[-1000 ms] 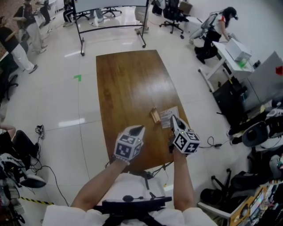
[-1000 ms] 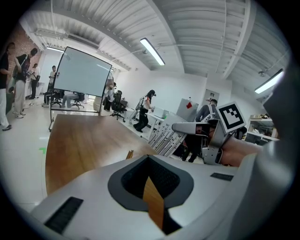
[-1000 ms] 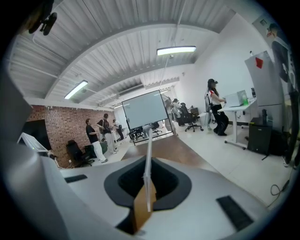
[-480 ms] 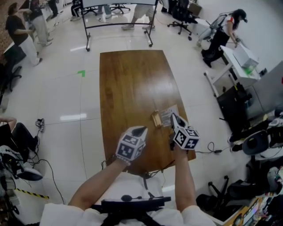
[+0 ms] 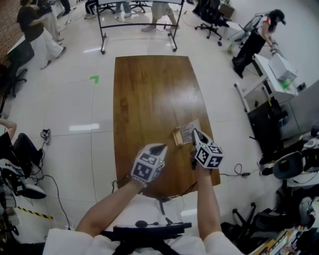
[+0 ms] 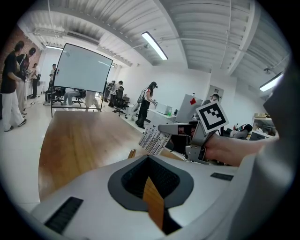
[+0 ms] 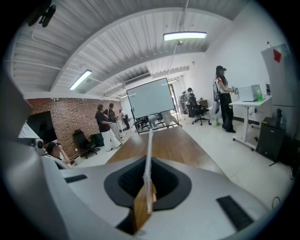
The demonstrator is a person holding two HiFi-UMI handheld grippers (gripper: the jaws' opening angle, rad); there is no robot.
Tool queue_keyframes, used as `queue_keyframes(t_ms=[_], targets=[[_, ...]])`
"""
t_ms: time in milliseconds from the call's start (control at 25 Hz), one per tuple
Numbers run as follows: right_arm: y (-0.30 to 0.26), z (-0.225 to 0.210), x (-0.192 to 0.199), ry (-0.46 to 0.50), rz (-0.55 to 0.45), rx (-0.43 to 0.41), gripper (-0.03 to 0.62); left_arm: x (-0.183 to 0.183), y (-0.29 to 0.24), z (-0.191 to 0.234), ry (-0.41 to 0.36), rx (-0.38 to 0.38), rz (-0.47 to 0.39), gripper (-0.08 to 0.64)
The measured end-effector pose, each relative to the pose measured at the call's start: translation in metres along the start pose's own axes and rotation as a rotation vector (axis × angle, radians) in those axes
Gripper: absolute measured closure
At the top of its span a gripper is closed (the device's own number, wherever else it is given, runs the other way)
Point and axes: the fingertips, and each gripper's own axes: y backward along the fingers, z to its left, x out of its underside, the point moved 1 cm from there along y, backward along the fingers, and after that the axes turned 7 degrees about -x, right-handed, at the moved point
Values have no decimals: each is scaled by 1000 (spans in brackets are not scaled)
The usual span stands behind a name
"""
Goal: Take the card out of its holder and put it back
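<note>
Head view: the right gripper (image 5: 195, 133) has sunk slightly over the last second, carrying the white printed card (image 5: 188, 131) down beside the small wooden slotted holder (image 5: 176, 136) near the right edge of the long brown wooden bench (image 5: 149, 89). The left gripper (image 5: 158, 147) hovers just short of the holder. The card looks free of its slot, so the return is probably starting. Apart from the holder the bench is bare; a wheeled whiteboard frame (image 5: 137, 15) and standing people lie well beyond its far end.

Left gripper view: its fingers (image 6: 164, 180) are clenched on nothing. Ahead, the right gripper holds the card (image 6: 153, 138) tilted in the air, just above and beside the holder (image 6: 132, 153); nothing lies between them.

Right gripper view: its fingers are pinched on the card (image 7: 149, 154), seen edge-on as a thin white line over the bench (image 7: 173, 145). The holder is hidden here, so lining up with the slot would rest on the other views.
</note>
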Motion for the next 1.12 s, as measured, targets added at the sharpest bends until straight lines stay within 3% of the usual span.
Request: queue_keyframes(t_ms=[1120], targets=[[-23, -6, 19, 0, 43, -29, 571, 9, -12, 15, 39, -13, 28, 565]])
